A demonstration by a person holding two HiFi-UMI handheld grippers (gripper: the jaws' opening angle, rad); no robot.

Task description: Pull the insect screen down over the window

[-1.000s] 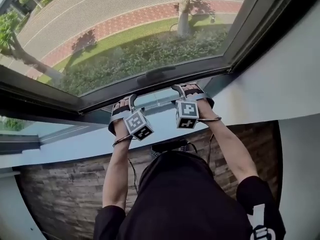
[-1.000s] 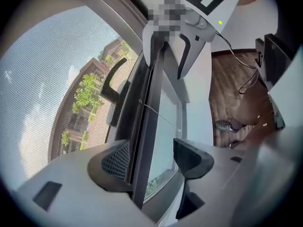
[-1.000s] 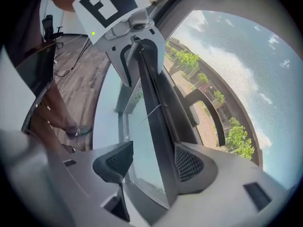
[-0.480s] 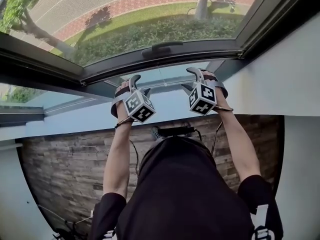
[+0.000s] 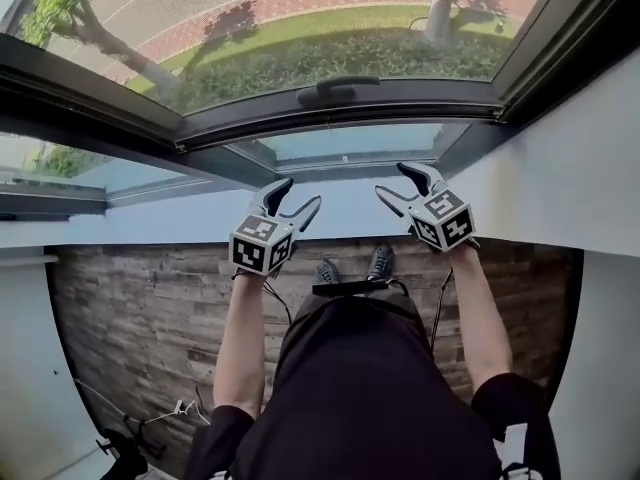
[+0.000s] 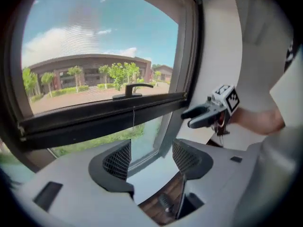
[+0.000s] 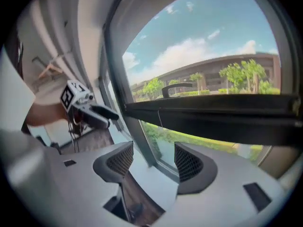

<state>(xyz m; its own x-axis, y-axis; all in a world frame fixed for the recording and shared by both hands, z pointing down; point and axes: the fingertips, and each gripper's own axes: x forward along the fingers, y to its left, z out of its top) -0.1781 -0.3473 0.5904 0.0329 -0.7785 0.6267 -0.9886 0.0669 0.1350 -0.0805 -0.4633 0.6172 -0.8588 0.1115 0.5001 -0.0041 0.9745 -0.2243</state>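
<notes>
The dark metal window frame (image 5: pixel 90 93) slants in from the left, and the fine mesh insect screen (image 5: pixel 300 8) fills its upper part. One dark bottom bar (image 5: pixel 420 93) closes the screen and carries one black curved handle (image 5: pixel 340 86) near its middle. Under the bar a strip of window is uncovered down to the white sill (image 5: pixel 150 233). One thin cord (image 6: pixel 134 122) hangs from the bar. Two grippers hover over the sill's inner edge, both clear of the bar and apart from each other. The left gripper (image 5: pixel 300 192) has just been closing, yet its jaws stand apart with nothing between them. The right gripper (image 5: pixel 392 179) is also spread and empty. A white wall (image 5: pixel 590 158) bounds the right side.
</notes>
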